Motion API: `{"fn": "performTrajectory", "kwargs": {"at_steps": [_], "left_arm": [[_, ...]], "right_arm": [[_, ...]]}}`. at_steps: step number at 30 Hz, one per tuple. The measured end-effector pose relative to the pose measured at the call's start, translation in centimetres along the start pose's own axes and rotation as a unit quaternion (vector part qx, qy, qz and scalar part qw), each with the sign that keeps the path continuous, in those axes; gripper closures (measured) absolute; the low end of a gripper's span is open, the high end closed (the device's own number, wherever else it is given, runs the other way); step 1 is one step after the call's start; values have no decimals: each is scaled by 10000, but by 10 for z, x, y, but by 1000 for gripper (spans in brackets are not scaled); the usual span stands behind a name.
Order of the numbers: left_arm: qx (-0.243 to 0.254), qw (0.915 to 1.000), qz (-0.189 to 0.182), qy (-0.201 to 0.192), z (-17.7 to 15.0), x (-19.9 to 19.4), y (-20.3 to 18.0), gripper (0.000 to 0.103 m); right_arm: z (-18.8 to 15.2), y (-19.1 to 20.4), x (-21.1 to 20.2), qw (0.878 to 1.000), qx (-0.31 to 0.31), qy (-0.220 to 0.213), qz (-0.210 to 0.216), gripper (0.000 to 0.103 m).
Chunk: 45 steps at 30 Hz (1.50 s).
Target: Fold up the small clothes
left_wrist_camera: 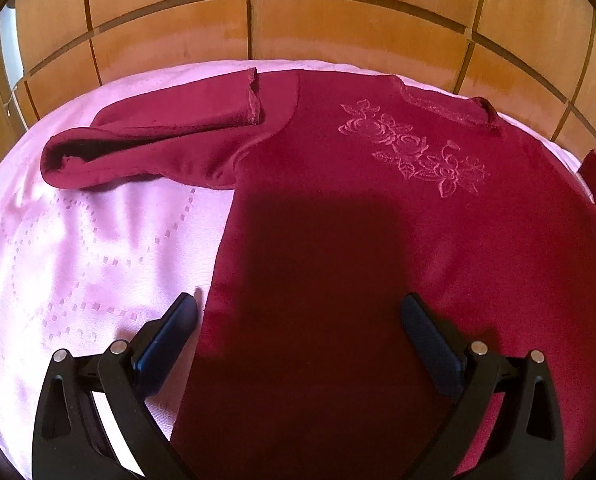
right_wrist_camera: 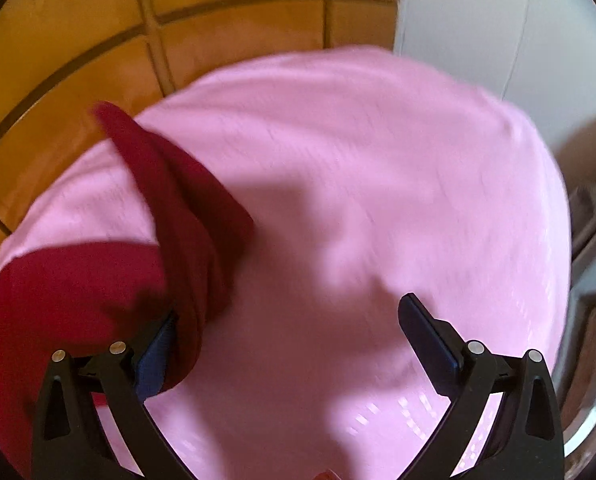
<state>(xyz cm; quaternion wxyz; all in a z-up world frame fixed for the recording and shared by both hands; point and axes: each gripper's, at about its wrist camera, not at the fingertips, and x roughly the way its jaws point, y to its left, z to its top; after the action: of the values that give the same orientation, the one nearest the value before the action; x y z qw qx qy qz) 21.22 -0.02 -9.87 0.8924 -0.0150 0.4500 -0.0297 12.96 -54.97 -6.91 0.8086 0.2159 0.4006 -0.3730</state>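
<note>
A dark red sweater (left_wrist_camera: 378, 220) with a pink flower embroidery (left_wrist_camera: 414, 148) lies flat on a pink bedspread (left_wrist_camera: 78, 240). Its left sleeve (left_wrist_camera: 158, 140) is bent back, cuff (left_wrist_camera: 254, 96) near the shoulder. My left gripper (left_wrist_camera: 298, 300) is open over the sweater's lower body; one finger is over the bedspread beside the hem edge. In the blurred right wrist view, my right gripper (right_wrist_camera: 290, 308) is open. The other sleeve (right_wrist_camera: 178, 200) rises off the bedspread (right_wrist_camera: 378, 160) and drapes over its left fingertip; nothing is between the jaws.
A wooden panelled board (left_wrist_camera: 298, 20) stands behind the bed. In the right wrist view a white wall (right_wrist_camera: 498, 20) and a blurred metal frame (right_wrist_camera: 594, 240) lie beyond the bed's right edge. Bare bedspread spreads left of the sweater.
</note>
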Motion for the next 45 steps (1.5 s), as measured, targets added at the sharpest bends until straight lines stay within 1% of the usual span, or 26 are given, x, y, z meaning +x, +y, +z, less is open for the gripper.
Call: {"fn": "performTrajectory", "kwargs": {"at_steps": [2,4,6,10,11,13,16,18,19,20,21,22,23,24,25,26,28,29,31,33,35,37,39,41,43,45], "left_arm": [[29,10000,47,31,1,2,-3,2],[23,9999,84,65,4,4,-4,2],[18,9999,97,76,5,4,-4,2],[11,9999,86,123,5,5,-2,2],[20,9999,92,139,6,5,-3,2],[-25,9998,45,198,10,5,-3,2],[-325,9986,-329,241,19,2,5,2],[-673,9960,-589,39,26,-4,14,2],[-854,9945,-597,-124,31,-8,20,2],[-937,9939,-535,-232,35,-10,23,2],[-974,9937,-450,-329,38,-11,26,2],[-947,9942,-316,-411,42,-12,28,2],[-870,9950,-165,-452,45,-10,28,2],[-807,9956,-70,-464,45,-8,29,2],[-720,9964,29,-442,44,-3,28,2],[-683,9971,14,-341,40,4,28,2],[-691,9976,-99,-33,33,17,29,2],[-691,9976,-78,22,32,20,29,2],[-647,9979,-30,24,33,20,26,2],[-609,9981,16,33,33,21,24,2],[-652,9979,-37,17,33,22,23,2],[-693,9976,-90,-17,32,24,21,2],[-725,9973,-134,-41,30,22,24,2],[-737,9972,-153,-49,29,21,29,2],[-740,9971,-160,-50,29,20,30,2],[-751,9970,-174,-58,28,20,31,2]], "right_arm": [[-14,-17,6,9995,169,86,235,3],[-20,-24,2,9995,160,-45,286,3],[-22,-21,-7,9995,-109,-268,94,3],[-16,-3,-29,9911,-805,-1045,-161,3],[-13,9,-37,9843,-1145,-1332,-197,3],[-11,25,-43,9748,-1602,-1541,-173,3],[-14,60,-46,9542,-2479,-1670,-110,3],[-20,82,-44,9374,-3012,-1743,-134,7],[-22,92,-41,9282,-3264,-1773,-191,13],[-25,105,-36,9171,-3570,-1754,-252,22],[-26,113,-31,9112,-3742,-1700,-284,27],[-28,120,-27,9078,-3862,-1610,-285,37],[-28,127,-21,9071,-3934,-1472,-259,48],[-25,132,-14,9094,-3924,-1349,-271,53],[-22,133,-9,9133,-3860,-1276,-244,64],[-21,131,-10,9178,-3776,-1217,-159,75],[-10,124,-12,9359,-3372,-1020,89,87],[-2,118,-13,9483,-3034,-882,309,90],[8,110,-15,9609,-2597,-744,606,90],[14,104,-27,9674,-2254,-737,887,95],[20,98,-45,9708,-1862,-822,1273,95],[22,98,-65,9696,-1517,-890,1702,95],[20,105,-85,9646,-1367,-946,2047,95],[16,126,-103,9554,-1387,-1027,2396,95],[6,146,-115,9476,-1503,-1076,2606,95],[-5,167,-126,9393,-1531,-994,2907,95]]}}
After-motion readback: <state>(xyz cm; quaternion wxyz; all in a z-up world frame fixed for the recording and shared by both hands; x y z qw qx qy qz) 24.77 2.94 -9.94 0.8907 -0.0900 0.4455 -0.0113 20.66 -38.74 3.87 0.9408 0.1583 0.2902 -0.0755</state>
